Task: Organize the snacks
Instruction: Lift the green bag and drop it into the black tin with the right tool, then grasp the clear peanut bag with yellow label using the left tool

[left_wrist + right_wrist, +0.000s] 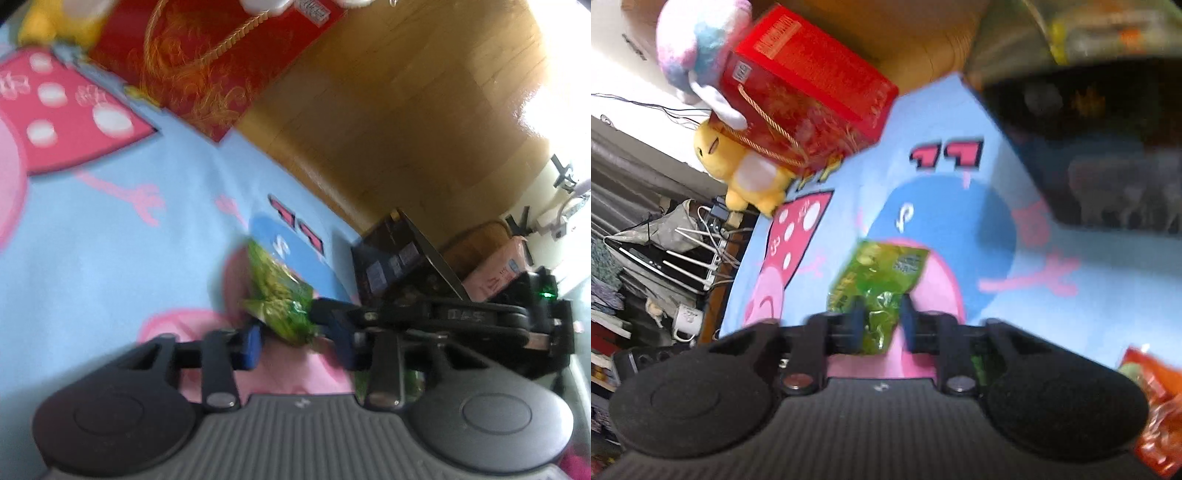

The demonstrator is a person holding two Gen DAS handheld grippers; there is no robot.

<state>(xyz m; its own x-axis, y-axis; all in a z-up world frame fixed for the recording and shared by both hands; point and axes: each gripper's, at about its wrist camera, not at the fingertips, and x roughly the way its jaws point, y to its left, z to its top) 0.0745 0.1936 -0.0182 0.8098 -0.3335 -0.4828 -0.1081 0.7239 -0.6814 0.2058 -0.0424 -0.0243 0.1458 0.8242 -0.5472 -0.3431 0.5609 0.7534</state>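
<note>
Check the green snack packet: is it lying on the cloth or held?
Held. The right hand-held gripper pinches the green snack packet between both fingers; the left hand-held gripper is open beside it.

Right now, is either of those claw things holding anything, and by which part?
Yes. The right gripper pinches the green snack packet by its near end. The left gripper is open beside it, holding nothing.
</note>
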